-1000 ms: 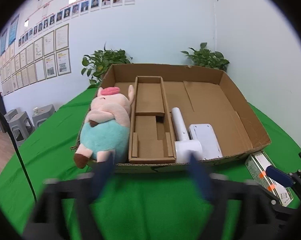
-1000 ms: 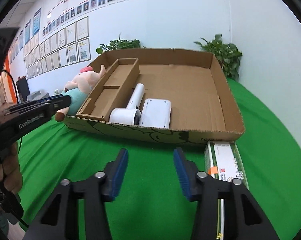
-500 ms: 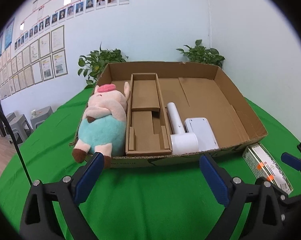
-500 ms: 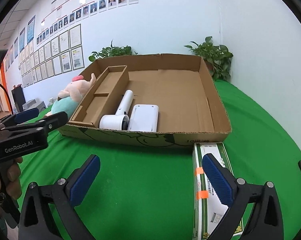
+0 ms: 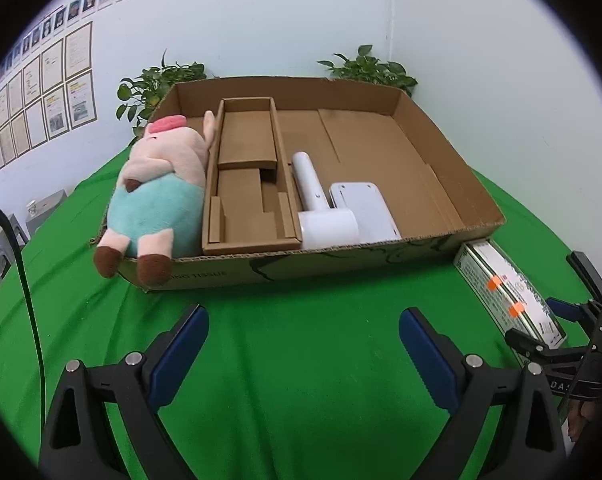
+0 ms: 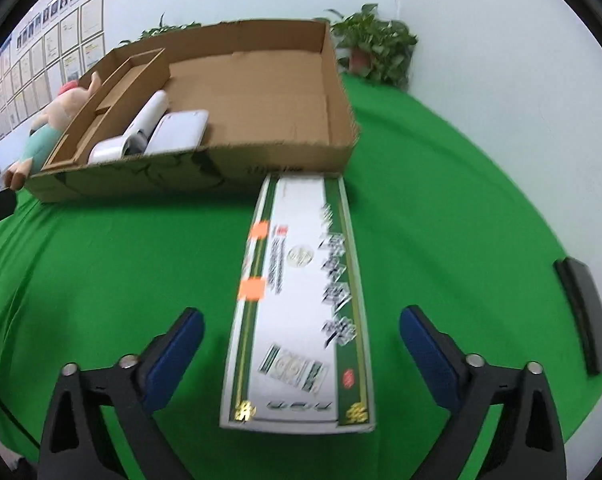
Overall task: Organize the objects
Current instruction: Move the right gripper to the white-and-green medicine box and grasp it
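**Two grippers over a green bench beside a cardboard tray**

The right gripper [image 6: 301, 340] pointed down at a long green-and-white box [image 6: 301, 300]; its jaws stood wide on either side of the box's near end, closing, with neither blue pad touching it; the box lay flat on the bench [image 6: 101, 260], its far end just beside the front wall of the cardboard tray [image 6: 181, 168]. The left gripper [image 5: 303, 344] hung over bare green cloth in front of the tray; its jaws were released, with nothing between them. Inside the tray [image 5: 441, 160] lay a plush pig [image 5: 157, 200] at the left, its feet over the front wall; a cardboard insert [image 5: 249, 184] beside it; then a white hair dryer [image 5: 317, 208] touching a flat white device [image 5: 361, 208]. A dark flat object [image 6: 585, 312] lay well apart at the right; potted plants [image 5: 373, 70] stood behind the tray.
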The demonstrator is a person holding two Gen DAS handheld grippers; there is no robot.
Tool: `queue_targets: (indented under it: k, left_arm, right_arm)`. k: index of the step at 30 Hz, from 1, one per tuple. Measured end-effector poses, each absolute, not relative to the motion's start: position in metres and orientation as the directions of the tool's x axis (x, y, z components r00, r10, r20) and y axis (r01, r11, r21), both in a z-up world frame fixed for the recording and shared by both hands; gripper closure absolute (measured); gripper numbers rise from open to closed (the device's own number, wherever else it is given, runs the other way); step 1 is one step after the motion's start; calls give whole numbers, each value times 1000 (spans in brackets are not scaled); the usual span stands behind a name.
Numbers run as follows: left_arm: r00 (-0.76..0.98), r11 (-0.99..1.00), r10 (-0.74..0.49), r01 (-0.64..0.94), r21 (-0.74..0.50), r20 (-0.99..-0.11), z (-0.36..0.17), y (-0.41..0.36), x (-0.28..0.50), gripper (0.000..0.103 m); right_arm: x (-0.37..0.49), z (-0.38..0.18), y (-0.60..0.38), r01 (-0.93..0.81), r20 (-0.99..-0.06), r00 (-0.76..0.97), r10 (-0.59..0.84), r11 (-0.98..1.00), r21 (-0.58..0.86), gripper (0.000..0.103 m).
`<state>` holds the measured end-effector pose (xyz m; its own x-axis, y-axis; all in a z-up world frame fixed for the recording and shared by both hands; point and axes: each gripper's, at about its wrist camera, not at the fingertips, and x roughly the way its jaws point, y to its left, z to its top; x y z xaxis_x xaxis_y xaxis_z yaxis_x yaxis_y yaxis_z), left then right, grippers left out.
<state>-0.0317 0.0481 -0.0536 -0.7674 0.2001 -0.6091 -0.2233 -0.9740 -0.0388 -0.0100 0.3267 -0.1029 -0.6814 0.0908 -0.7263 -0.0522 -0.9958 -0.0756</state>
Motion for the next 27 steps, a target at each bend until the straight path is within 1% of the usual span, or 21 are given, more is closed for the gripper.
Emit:
queue_targets:
  k: [2, 4, 8, 12, 14, 15, 17, 18, 22, 27]
  left_arm:
    - [-758, -972, 205, -230, -40, -619, -55, 49, -32, 7]
    - [-753, -972, 207, -232, -42, -624, -56, 48, -32, 7]
    - [-750, -972, 205, -231, -42, -629, -50, 38, -32, 7]
    - [-739, -967, 245, -230, -106, -628, -46, 24, -34, 7]
    - [-721, -958, 283, -248, -145, -632, -48, 24, -35, 7]
    - [-707, -951, 306, -260, -169, -638, -50, 26, -36, 7]
    - [-672, -934, 357, -282, -221, -649, -55, 30, -39, 7]
    - [-652, -924, 382, -293, -246, -655, -58, 33, -40, 7]
    - [-561, -885, 466, -315, -344, -684, -73, 47, -47, 7]
    - [-442, -826, 563, -314, -467, -698, -91, 63, -57, 7]
  right_arm:
    - [-8, -105, 325, -40, -725, -682, 91, -995, -87, 34]
    - [-7, -105, 323, -30, -725, -684, 81, -996, -83, 41]
    - [0, -96, 315, 36, -712, -702, 6, -998, -44, 42]
    - [8, -80, 296, 155, -691, -711, -133, -987, 31, 42]
    - [10, -76, 282, 227, -688, -694, -211, -971, 70, 40]
    - [12, -76, 274, 261, -684, -689, -238, -963, 71, 37]
    - [15, -73, 263, 292, -669, -699, -251, -955, 53, 2]
    - [18, -72, 261, 300, -659, -707, -256, -953, 49, 1]
    - [18, -72, 264, 315, -664, -684, -303, -943, 106, 0]
    - [22, -76, 267, 323, -678, -670, -302, -941, 100, 0]
